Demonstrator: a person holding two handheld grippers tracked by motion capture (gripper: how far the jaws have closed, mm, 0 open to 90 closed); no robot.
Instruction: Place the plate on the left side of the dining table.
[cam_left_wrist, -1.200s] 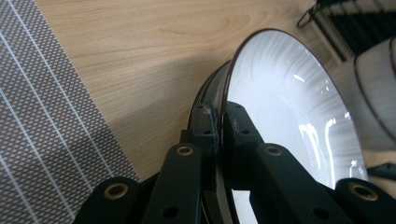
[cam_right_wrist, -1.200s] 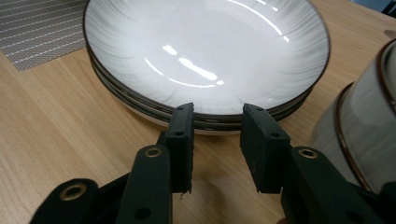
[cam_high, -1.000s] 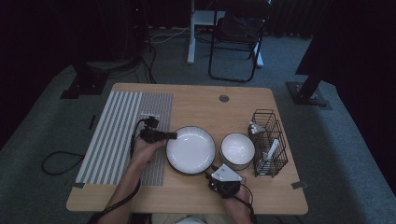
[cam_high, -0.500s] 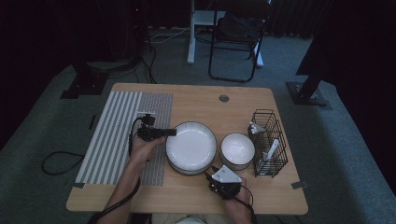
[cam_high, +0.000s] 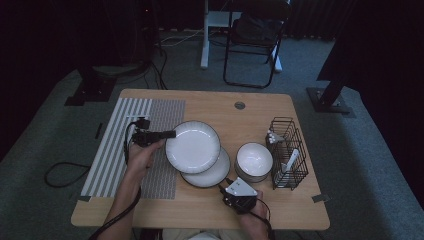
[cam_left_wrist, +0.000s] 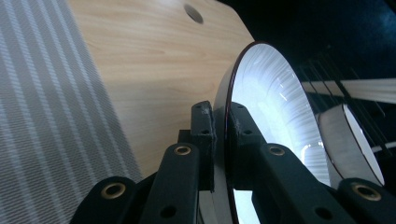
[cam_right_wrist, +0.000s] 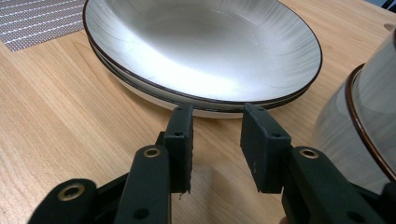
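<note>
A dim room with a folding chair (cam_high: 254, 40) behind frames the wooden tabletop (cam_high: 210, 102), whose left part carries a striped mat (cam_high: 116, 145). The left claw (cam_high: 169, 134) is pinching the left rim of the upper plate (cam_high: 193, 146), its jaws pressed on either side of the edge, as the left gripper view shows (cam_left_wrist: 219, 135). That plate hangs raised and shifted toward the mat, overlapping the lower plate (cam_high: 212, 175), which lies flat near the middle of the tabletop's front half. The held plate reaches rightward from the left claw, so any carry toward the mat swings it over open tabletop.

The right claw (cam_right_wrist: 215, 140) stands half spread, pinching nothing, just before the lower plate's near rim (cam_right_wrist: 224, 111). A bowl (cam_high: 254, 160) sits just right of the plates, with a wire basket (cam_high: 287, 152) beyond it near the right edge.
</note>
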